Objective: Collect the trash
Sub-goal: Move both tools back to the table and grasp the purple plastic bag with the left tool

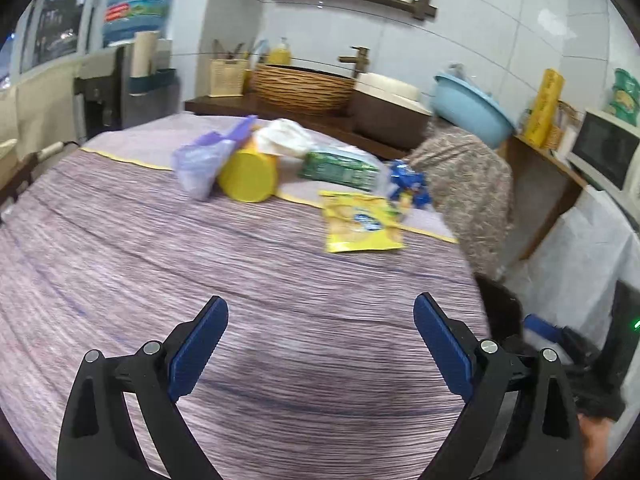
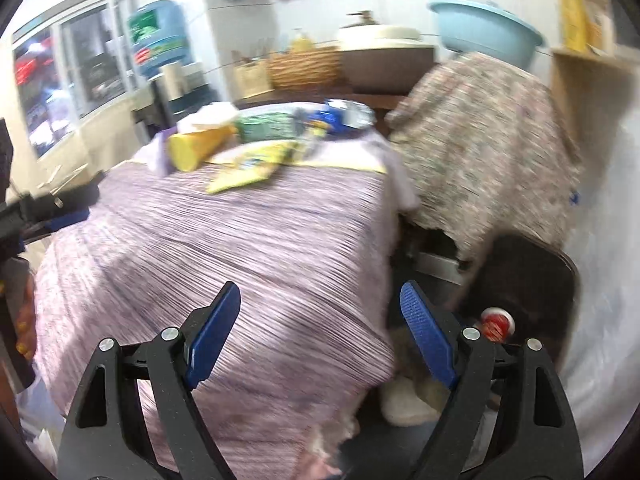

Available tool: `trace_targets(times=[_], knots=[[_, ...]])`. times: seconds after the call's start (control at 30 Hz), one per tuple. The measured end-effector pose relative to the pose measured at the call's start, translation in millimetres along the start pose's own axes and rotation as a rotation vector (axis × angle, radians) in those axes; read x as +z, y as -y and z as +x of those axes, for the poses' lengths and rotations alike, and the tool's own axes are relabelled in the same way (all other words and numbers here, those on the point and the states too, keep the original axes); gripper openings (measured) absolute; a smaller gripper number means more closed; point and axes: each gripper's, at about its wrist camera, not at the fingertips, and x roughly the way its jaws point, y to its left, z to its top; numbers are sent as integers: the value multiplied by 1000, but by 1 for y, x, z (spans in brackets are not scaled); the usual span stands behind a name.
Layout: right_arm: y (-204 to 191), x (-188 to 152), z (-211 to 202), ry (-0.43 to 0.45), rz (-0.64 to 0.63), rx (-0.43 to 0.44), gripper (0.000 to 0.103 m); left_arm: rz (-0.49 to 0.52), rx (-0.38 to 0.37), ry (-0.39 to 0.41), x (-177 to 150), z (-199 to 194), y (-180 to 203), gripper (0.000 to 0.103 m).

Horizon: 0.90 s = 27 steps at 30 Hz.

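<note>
Trash lies at the far end of a table under a purple cloth (image 1: 200, 264): a yellow snack bag (image 1: 360, 222), a yellow cup (image 1: 248, 176) on its side, a purple plastic bag (image 1: 200, 164), a green packet (image 1: 340, 168), a blue wrapper (image 1: 410, 184) and white paper (image 1: 284, 136). My left gripper (image 1: 320, 320) is open and empty above the near cloth, well short of the trash. My right gripper (image 2: 320, 304) is open and empty over the table's right edge; the yellow cup (image 2: 196, 146) and yellow snack bag (image 2: 248, 168) lie far ahead. The left gripper (image 2: 60, 204) shows at the left edge there.
A dark bin (image 2: 528, 280) with a red-and-white item (image 2: 496, 322) stands on the floor right of the table. A floral-covered object (image 1: 468, 176) sits beyond it, under a blue basin (image 1: 472, 108). A wicker basket (image 1: 300, 86) and sink (image 1: 384, 88) line the back counter.
</note>
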Motion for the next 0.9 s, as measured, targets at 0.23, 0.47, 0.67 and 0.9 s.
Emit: trace_targets(times=[0.23,0.47,0.67,0.9], knots=[[-50,44,21,9,-76,111,82,-19,84,20,27,8,-52,93],[-83,70,39,7,-112,160,82,51,127,28,74,47,-73,89],[-87,74,44,1,-128,152,82,196,132,-19,87,85,-83,78],[-79,72,55,-21,-118,120,82,158,72,0,104,97,-94,78]])
